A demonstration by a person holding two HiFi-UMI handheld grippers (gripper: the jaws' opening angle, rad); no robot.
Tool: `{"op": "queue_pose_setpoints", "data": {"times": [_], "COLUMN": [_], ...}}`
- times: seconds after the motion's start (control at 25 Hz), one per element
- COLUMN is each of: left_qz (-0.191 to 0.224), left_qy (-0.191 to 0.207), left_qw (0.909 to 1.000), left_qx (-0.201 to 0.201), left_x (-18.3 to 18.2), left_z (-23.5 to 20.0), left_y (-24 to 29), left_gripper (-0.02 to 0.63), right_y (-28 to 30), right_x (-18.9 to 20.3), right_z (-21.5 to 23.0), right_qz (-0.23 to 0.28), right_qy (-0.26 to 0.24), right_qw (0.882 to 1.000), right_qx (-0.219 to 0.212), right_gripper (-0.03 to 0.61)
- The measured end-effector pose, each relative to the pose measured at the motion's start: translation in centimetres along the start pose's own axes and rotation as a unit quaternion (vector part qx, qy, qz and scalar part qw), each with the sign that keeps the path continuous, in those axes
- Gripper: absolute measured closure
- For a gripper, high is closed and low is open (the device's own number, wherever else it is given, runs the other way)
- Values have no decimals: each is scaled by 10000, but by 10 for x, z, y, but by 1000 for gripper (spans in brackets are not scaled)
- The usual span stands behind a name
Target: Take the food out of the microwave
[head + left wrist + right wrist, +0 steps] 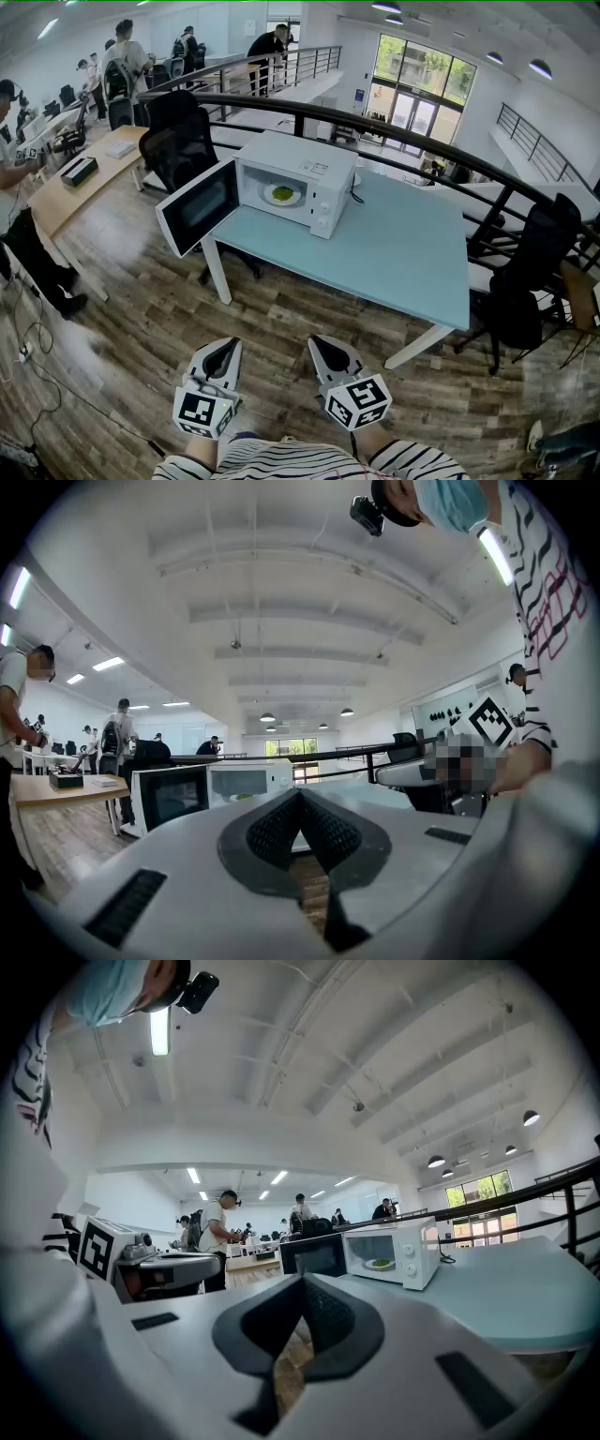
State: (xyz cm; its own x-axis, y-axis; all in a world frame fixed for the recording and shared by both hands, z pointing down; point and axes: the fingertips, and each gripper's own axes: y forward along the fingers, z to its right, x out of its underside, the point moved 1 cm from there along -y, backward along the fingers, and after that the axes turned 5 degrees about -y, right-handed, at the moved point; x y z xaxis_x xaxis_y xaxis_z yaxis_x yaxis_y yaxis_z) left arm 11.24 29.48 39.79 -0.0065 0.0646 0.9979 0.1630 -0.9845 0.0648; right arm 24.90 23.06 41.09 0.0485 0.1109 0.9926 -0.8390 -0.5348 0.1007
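A white microwave [298, 184] stands on the far left part of a light blue table [394, 248], its door [197, 206] swung wide open to the left. Inside lies a white plate with green food [281, 194]; that same food [380, 1264] shows in the right gripper view. Both grippers hang near the floor, well short of the table. My left gripper [223, 347] is shut with nothing in it, and its dark pads [300, 829] meet. My right gripper [323, 344] is shut and empty too.
Black office chairs stand behind the microwave [183, 141] and at the table's right [530, 272]. A dark railing [394, 127] curves behind the table. A wooden desk [75, 183] and several people are at the left. Wood floor lies between me and the table.
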Motion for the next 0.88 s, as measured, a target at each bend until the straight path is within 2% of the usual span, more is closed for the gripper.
{"op": "queue_pose_setpoints", "data": {"times": [0.32, 0.36, 0.44, 0.48, 0.52, 0.88], "left_qz": [46, 14, -40, -48, -48, -151], "left_qy": [-418, -457, -530, -544, -543, -587], "left_qw": [9986, 9983, 9977, 9975, 9973, 9948], "left_qx": [334, 367, 423, 452, 485, 822], "left_x": [17, 19, 23, 24, 25, 22], "left_z": [2, -1, -11, -17, -24, -118], "left_y": [14, 18, 27, 32, 37, 82], "left_gripper": [583, 559, 392, 388, 388, 388], "right_y": [16, 21, 32, 38, 45, 134], "right_x": [9, 10, 12, 12, 11, 2], "right_z": [11, 13, 16, 17, 18, 26], "right_qz": [115, 114, 107, 103, 101, 43], "right_qy": [293, 360, 413, 415, 409, 550], "right_qw": [9995, 9993, 9991, 9991, 9991, 9967], "right_qx": [-39, -27, 13, 34, 59, 589], "right_gripper": [548, 546, 511, 434, 387, 388]}}
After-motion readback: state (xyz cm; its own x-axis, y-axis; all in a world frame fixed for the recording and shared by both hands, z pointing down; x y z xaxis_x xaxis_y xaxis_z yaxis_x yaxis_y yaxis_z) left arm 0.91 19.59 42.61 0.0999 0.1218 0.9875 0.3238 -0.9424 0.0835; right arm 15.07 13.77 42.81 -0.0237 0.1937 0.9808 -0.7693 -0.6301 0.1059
